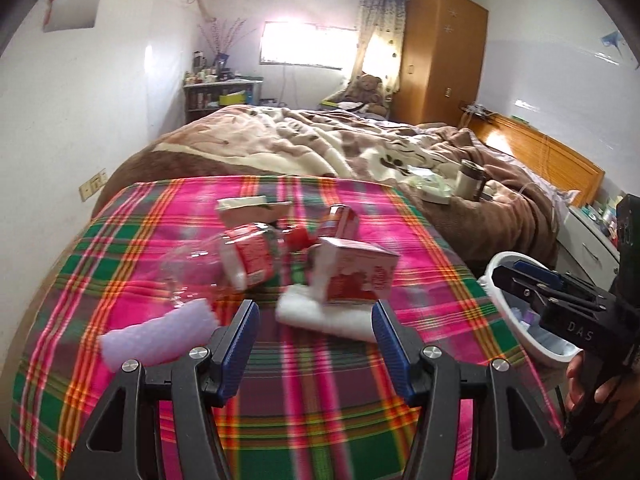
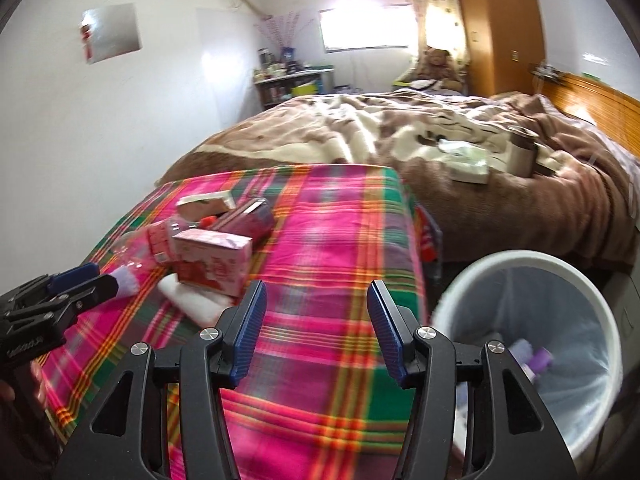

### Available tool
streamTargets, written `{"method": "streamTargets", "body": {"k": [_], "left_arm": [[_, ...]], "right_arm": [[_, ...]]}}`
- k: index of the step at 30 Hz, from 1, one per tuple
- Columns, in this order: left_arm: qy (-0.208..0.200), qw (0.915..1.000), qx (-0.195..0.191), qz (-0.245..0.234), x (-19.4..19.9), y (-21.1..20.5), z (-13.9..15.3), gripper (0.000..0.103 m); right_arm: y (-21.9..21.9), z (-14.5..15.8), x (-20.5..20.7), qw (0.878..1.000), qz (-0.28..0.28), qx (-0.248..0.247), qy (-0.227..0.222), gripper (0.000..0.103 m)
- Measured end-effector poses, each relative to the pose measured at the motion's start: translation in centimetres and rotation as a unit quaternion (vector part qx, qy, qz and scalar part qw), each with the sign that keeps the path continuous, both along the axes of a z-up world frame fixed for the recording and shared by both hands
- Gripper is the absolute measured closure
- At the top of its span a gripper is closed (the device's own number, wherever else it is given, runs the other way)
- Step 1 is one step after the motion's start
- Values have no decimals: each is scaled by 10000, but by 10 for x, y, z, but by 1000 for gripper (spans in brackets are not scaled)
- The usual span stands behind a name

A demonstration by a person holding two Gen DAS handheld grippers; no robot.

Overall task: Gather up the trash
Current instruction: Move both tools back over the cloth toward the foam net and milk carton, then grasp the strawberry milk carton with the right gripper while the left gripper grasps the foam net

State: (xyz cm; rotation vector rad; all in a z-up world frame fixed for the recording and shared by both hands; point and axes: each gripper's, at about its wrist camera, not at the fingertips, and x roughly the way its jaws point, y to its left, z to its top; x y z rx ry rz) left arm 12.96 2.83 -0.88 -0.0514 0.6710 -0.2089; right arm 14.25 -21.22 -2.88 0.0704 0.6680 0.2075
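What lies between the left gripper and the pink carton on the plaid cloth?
In the left wrist view, a white foam piece lies between the open left gripper and the pink carton.

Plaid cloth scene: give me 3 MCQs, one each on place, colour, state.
1. Where is the bin?
A) on the cloth
B) off the cloth's right edge
C) on the bed

2. Colour of the gripper pads?
A) blue
B) red
C) yellow

3. The right hand-held gripper is:
A) shut on a carton
B) open, empty
C) shut on a bottle

Key: B, bin stands low beside the cloth; A, pads are blue; B, only cloth shows between its jaws.
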Motion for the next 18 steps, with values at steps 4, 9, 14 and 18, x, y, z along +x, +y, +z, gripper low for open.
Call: {"method": "streamTargets", "body": {"k": [4,9,14,18], "left_arm": [[68,9999,58,137,3,22,-6,44],[127,9993,127,342,6,51,-13,44],[299,9984,197,448,14,73,-22,44],[467,9976,285,423,22,89,-30,42]], "right_arm": [[19,-1,10,9998,162,-117,14,45],[37,-2,21,9987,498,-70,39,34],[57,-2,32,9963,841,-173,-45,33],[66,-6,53,9944,1047,-89,79,33]]}}
